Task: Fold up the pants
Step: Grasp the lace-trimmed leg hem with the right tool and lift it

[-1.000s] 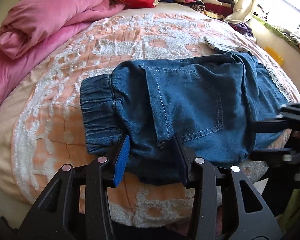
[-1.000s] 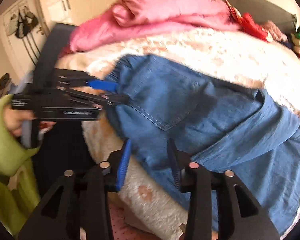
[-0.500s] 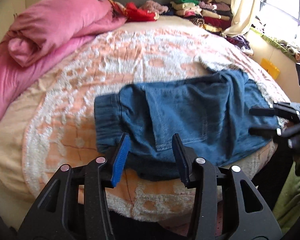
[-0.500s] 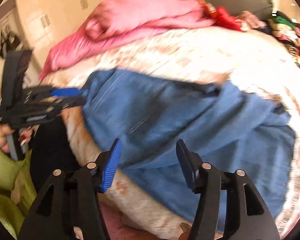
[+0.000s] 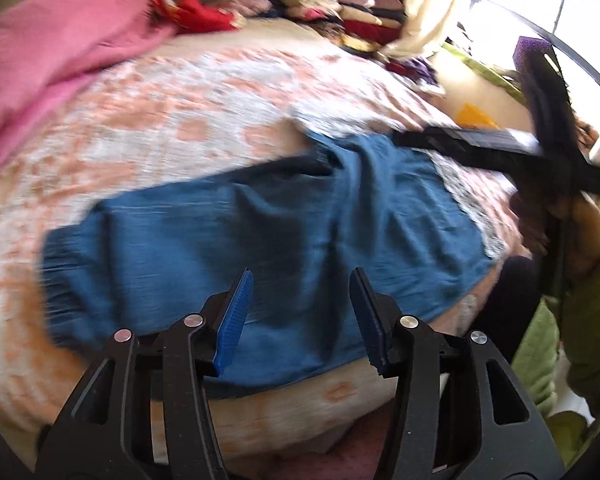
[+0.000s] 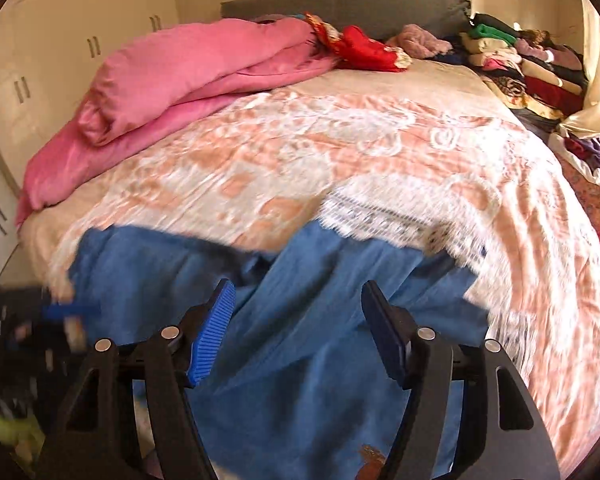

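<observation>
Far left on the bed: a puffy, satin-sheened pink quilt [image 6: 172, 80], rolled thick. Centre, near the front edge of the nubbly peach-and-white bedspread [image 6: 340, 152]: soft blue denim pants [image 5: 260, 248], folded flat, creased. Left tongs [image 5: 300, 312], ribbed blue pads, opening above the pants, pinching nothing. Right tongs [image 6: 296, 332] likewise opening, empty, over the denim.

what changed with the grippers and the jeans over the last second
Both grippers let go of the jeans and pulled back: the left gripper and right gripper have nothing between their fingers, jaws opening. The jeans stay folded on the bedspread; the pink quilt is unchanged.
</observation>
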A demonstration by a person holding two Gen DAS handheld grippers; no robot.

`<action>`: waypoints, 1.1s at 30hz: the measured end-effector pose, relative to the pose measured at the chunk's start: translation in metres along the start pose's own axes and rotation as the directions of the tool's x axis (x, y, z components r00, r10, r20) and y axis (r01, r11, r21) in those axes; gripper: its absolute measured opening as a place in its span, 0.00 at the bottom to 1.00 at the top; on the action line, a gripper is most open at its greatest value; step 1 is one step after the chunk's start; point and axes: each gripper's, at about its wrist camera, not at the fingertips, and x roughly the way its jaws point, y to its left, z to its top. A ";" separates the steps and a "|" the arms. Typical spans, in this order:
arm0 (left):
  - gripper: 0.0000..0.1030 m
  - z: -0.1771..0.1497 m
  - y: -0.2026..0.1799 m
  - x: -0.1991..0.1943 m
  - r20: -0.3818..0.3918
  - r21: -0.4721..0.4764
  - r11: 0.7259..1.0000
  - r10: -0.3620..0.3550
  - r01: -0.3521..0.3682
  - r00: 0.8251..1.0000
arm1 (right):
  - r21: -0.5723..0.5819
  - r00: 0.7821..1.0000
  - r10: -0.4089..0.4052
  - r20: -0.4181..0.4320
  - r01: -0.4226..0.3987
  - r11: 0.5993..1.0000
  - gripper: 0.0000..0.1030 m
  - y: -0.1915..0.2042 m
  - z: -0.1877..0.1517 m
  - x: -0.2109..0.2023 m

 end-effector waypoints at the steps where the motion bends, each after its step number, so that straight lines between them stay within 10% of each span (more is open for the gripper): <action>1: 0.41 0.002 -0.007 0.008 -0.013 0.003 1.000 -0.025 0.025 1.000 | 0.015 1.000 -0.003 -0.012 0.004 1.000 0.63 -0.005 0.006 0.009; 13: 0.38 0.015 -0.021 0.086 -0.099 -0.065 0.994 -0.090 0.084 0.991 | 0.003 0.986 -0.097 -0.137 0.098 0.995 0.63 -0.020 0.061 0.111; 17: 0.07 0.014 -0.027 0.091 -0.100 -0.064 0.991 -0.127 0.121 0.987 | 0.010 0.981 -0.117 -0.155 0.120 0.993 0.63 -0.019 0.073 0.134; 22: 0.05 0.010 -0.038 0.092 -0.105 -0.014 0.992 -0.125 0.124 0.987 | 0.027 0.958 -0.189 -0.214 0.199 0.980 0.63 -0.027 0.080 0.172; 27: 0.05 0.011 -0.035 0.091 -0.101 -0.008 0.993 -0.116 0.116 0.988 | 0.036 0.966 -0.186 -0.181 0.196 0.980 0.11 -0.042 0.076 0.167; 33: 0.06 0.012 -0.034 0.087 -0.088 -0.002 0.996 -0.093 0.093 0.992 | 0.029 0.971 -0.225 -0.081 0.228 0.973 0.09 -0.049 0.070 0.115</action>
